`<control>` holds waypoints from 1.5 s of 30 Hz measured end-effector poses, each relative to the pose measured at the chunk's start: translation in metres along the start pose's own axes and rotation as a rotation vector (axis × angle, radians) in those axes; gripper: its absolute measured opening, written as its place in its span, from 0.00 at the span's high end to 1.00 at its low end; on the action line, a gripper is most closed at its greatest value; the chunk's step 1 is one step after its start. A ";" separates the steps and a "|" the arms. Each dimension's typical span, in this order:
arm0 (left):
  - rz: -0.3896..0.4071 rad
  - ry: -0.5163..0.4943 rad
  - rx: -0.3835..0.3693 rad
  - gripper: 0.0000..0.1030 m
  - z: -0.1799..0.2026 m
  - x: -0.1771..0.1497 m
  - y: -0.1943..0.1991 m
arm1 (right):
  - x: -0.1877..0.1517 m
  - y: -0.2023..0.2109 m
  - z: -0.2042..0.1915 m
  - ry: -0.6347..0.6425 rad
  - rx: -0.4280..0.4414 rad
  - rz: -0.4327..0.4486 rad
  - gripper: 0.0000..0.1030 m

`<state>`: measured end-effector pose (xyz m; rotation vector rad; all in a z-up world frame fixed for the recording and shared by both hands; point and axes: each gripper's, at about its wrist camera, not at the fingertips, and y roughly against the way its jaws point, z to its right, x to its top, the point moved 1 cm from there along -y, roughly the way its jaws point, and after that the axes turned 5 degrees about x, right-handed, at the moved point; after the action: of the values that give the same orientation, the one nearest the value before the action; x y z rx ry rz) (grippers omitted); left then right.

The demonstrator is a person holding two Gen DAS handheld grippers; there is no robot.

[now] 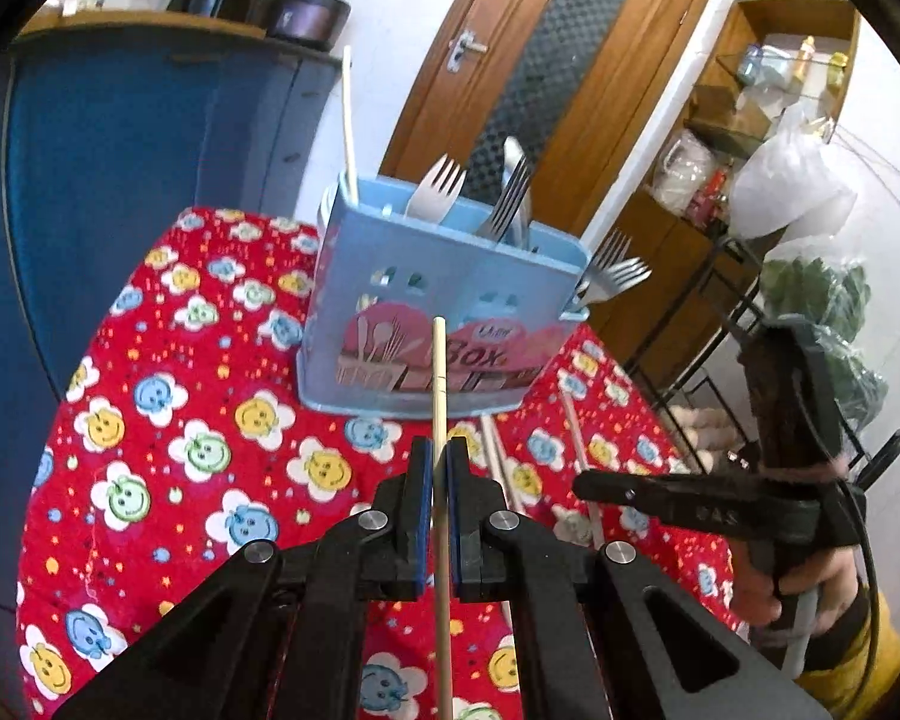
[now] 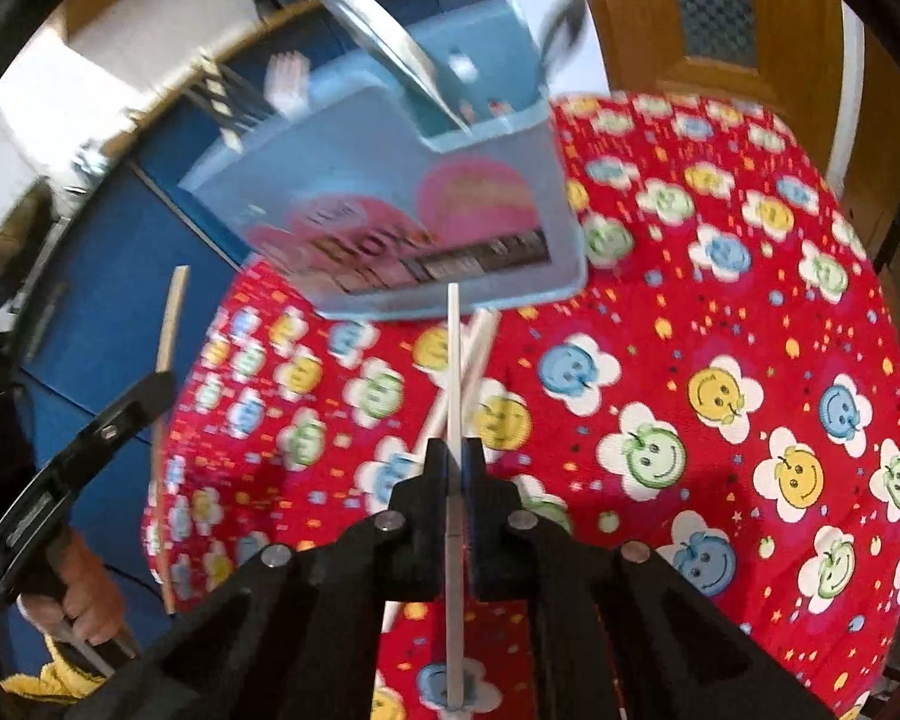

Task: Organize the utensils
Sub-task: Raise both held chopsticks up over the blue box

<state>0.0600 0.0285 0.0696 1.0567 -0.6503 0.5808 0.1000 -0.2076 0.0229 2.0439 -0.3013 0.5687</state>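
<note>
Already each gripper was clamped on a chopstick, the left gripper (image 1: 440, 462) on a wooden chopstick (image 1: 438, 384) and the right gripper (image 2: 455, 462) on a white chopstick (image 2: 453, 372), so the next move seemed to be carrying both tips up and over the rim of the blue utensil box (image 1: 390, 276) ahead of the jaws.

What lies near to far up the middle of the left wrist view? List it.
Left hand-held gripper shut on a thin wooden chopstick → red smiley-flower tablecloth → light blue plastic utensil box → steel forks → brown wooden door.

Bare tablecloth (image 2: 720, 360) right of the utensil box (image 1: 444, 312) — loose chopsticks (image 1: 498, 456) before it.
</note>
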 end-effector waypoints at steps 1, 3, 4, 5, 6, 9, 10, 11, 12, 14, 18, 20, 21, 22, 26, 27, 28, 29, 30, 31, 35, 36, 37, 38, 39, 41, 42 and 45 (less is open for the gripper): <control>0.013 -0.003 0.002 0.96 0.001 0.002 0.002 | -0.001 0.006 -0.005 0.015 0.006 0.029 0.94; 0.041 -0.014 0.013 0.96 0.004 0.005 0.006 | -0.006 0.020 -0.018 0.047 0.015 0.097 0.94; 0.053 -0.017 0.019 0.96 0.006 0.008 0.008 | -0.004 0.027 -0.021 0.058 0.016 0.122 0.94; 0.060 -0.018 0.021 0.96 0.006 0.011 0.008 | -0.004 0.033 -0.024 0.070 0.014 0.153 0.94; 0.068 -0.019 0.026 0.96 0.007 0.015 0.009 | -0.002 0.041 -0.027 0.085 0.009 0.193 0.94; 0.098 -0.021 0.043 0.96 0.009 0.028 0.010 | 0.000 0.055 -0.032 0.096 0.009 0.267 0.94; 0.109 -0.021 0.048 0.96 0.009 0.033 0.009 | 0.002 0.061 -0.033 0.098 0.006 0.295 0.94; 0.125 -0.019 0.055 0.96 0.009 0.039 0.009 | 0.005 0.065 -0.034 0.102 0.001 0.317 0.94; 0.138 -0.016 0.059 0.96 0.009 0.044 0.009 | 0.007 0.068 -0.034 0.104 -0.003 0.338 0.94; 0.172 -0.012 0.064 0.96 0.009 0.058 0.009 | 0.013 0.075 -0.032 0.107 -0.003 0.373 0.94; 0.245 -0.004 0.071 0.96 0.011 0.089 0.008 | 0.019 0.080 -0.032 0.102 0.017 0.406 0.94; 0.275 -0.004 0.069 0.96 0.013 0.102 0.005 | 0.022 0.083 -0.031 0.104 0.025 0.418 0.94; 0.287 -0.003 0.070 0.96 0.014 0.108 0.004 | 0.023 0.084 -0.031 0.106 0.025 0.423 0.94; 0.303 -0.002 0.071 0.96 0.015 0.115 0.003 | 0.025 0.085 -0.031 0.109 0.026 0.429 0.94; 0.362 -0.009 0.081 0.96 0.019 0.138 -0.001 | 0.028 0.088 -0.032 0.120 0.028 0.452 0.94; 0.384 -0.012 0.085 0.96 0.021 0.143 -0.002 | 0.030 0.089 -0.032 0.124 0.028 0.458 0.94; 0.408 -0.015 0.093 0.96 0.022 0.148 -0.003 | 0.031 0.090 -0.032 0.127 0.028 0.464 0.94; 0.429 -0.020 0.103 0.96 0.023 0.153 -0.004 | 0.033 0.090 -0.032 0.129 0.029 0.469 0.94; 0.456 -0.025 0.120 0.96 0.025 0.158 -0.006 | 0.035 0.091 -0.031 0.131 0.033 0.476 0.94; 0.469 -0.026 0.128 0.96 0.025 0.161 -0.008 | 0.037 0.092 -0.031 0.132 0.036 0.480 0.94; 0.526 -0.018 0.165 0.96 0.022 0.172 -0.020 | 0.045 0.092 -0.029 0.132 0.049 0.499 0.94; 0.540 -0.019 0.179 0.96 0.021 0.174 -0.025 | 0.048 0.092 -0.028 0.134 0.048 0.506 0.94; 0.551 -0.021 0.191 0.96 0.020 0.175 -0.027 | 0.050 0.092 -0.028 0.137 0.049 0.511 0.94; 0.565 -0.025 0.204 0.96 0.019 0.175 -0.031 | 0.052 0.092 -0.028 0.140 0.050 0.516 0.94; 0.573 -0.028 0.212 0.96 0.020 0.174 -0.034 | 0.055 0.093 -0.028 0.143 0.049 0.523 0.94; 0.590 -0.042 0.232 0.96 0.020 0.174 -0.042 | 0.060 0.094 -0.028 0.147 0.048 0.535 0.94; 0.595 -0.047 0.235 0.96 0.020 0.174 -0.045 | 0.063 0.095 -0.028 0.150 0.048 0.542 0.94; 0.602 -0.061 0.243 0.96 0.020 0.170 -0.055 | 0.073 0.100 -0.028 0.154 0.048 0.574 0.94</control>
<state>0.2100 0.0099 0.1677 1.1049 -0.9783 1.1756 0.1123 -0.2333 0.1462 1.9369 -0.7980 1.0836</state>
